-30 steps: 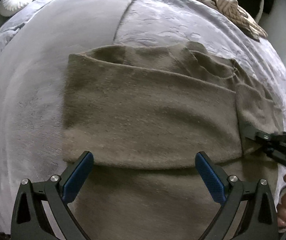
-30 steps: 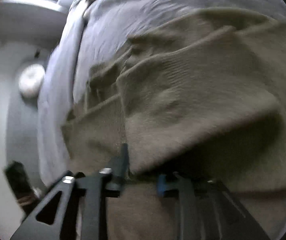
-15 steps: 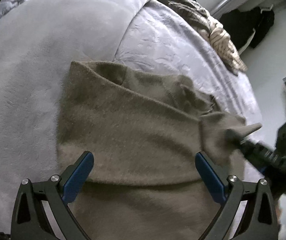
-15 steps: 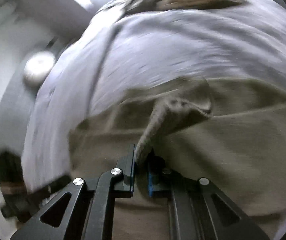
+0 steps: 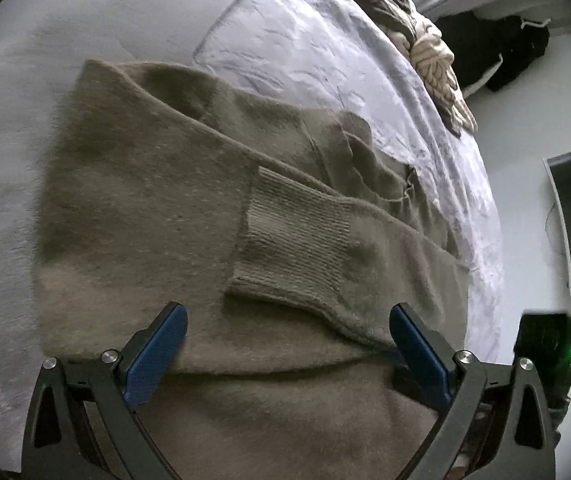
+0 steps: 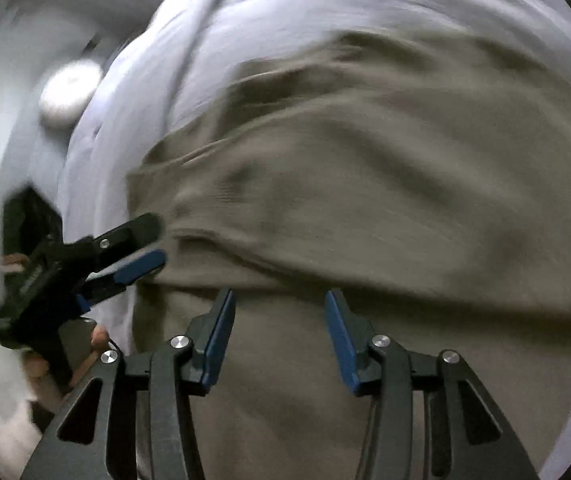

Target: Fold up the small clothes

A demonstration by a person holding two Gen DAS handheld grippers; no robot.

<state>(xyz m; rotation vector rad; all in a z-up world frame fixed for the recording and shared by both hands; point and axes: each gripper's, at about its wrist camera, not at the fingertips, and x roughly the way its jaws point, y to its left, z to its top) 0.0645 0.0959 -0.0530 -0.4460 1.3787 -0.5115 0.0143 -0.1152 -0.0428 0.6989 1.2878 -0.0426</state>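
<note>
Now both tools are released: my left gripper (image 5: 287, 354) and right gripper (image 6: 279, 334) hover spread over the olive sweater (image 5: 137, 216) on the grey bedspread (image 5: 325, 52). Its sleeve cuff (image 5: 289, 240) lies folded across at 1 o'clock; I judge smoothing it before the next fold works best.

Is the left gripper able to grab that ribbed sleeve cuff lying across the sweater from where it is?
Probably yes. The left gripper is open, and the ribbed cuff lies flat on top of the sweater just ahead of its fingertips, with nothing covering it.
</note>
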